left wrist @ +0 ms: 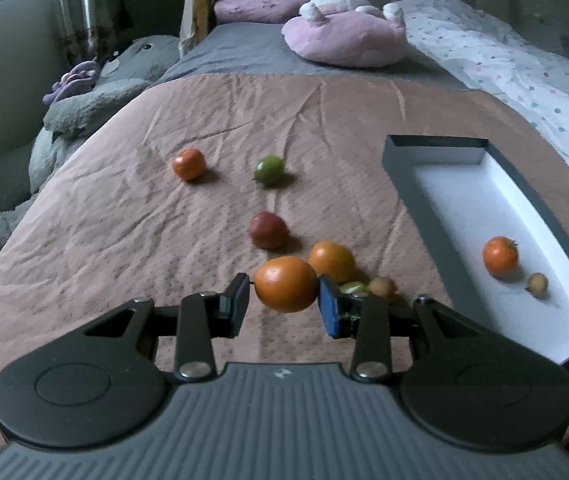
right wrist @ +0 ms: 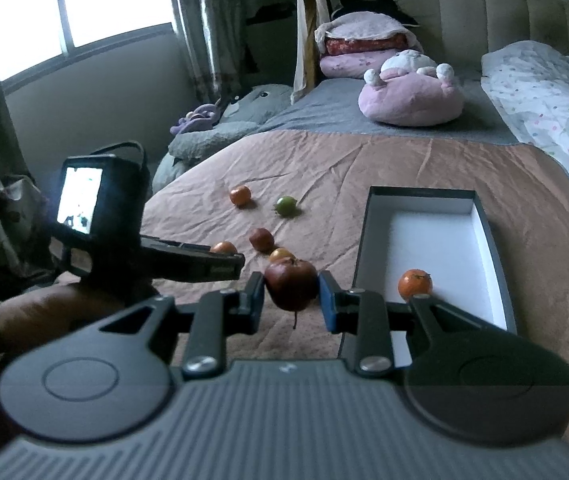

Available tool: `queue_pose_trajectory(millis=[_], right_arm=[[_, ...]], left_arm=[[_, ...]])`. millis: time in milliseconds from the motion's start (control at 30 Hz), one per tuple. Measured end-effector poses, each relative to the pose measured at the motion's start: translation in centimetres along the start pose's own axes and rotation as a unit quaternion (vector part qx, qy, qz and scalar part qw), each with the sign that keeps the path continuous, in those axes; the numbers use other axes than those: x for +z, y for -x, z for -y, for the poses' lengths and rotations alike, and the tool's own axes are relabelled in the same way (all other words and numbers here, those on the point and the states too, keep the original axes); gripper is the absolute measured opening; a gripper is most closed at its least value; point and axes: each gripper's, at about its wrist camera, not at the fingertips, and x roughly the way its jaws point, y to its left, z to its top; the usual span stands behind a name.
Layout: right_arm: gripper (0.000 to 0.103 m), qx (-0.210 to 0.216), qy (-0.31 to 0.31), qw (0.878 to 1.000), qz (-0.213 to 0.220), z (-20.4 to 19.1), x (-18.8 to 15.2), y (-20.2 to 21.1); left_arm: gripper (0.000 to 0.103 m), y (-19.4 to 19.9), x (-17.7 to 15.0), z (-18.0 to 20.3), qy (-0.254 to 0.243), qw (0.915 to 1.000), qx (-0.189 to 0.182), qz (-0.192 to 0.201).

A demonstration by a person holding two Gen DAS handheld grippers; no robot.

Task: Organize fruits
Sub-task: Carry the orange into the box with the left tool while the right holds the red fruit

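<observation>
1. The left gripper [left wrist: 284, 298] is closed on an orange [left wrist: 286, 283], held above the bedspread [left wrist: 104, 220].
2. The right gripper [right wrist: 291, 300] is closed on a dark red apple [right wrist: 290, 283], stem pointing down.
3. The box [left wrist: 416, 196] lies to the right of both grippers and already holds a tangerine [left wrist: 500, 257] and a small brown fruit [left wrist: 537, 285].
4. The right gripper looks nearer the box; its apple sits just left of the box's near wall, so a short move rightward should come first.

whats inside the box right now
In the box: an orange fruit and a small brown fruit. The near wall hides part of its floor.
</observation>
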Motion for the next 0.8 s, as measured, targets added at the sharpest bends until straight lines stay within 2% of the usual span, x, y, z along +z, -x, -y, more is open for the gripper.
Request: queue_pose_trajectory(millis=[367, 800], right_arm=[[0.032, -0.01, -0.012, 1.0, 0.009, 1.0, -0.4, 1.0], [0.032, -0.027, -0.029, 0.999, 0.012, 2.4, -1.3, 2.2]], left_arm=[[0.043, 1.1, 1.0, 2.9, -0.022, 0.9995, -0.02, 0.01], [0.043, 0.5, 2.1, 6.1, -0.045, 0.9982, -0.039, 0.008]])
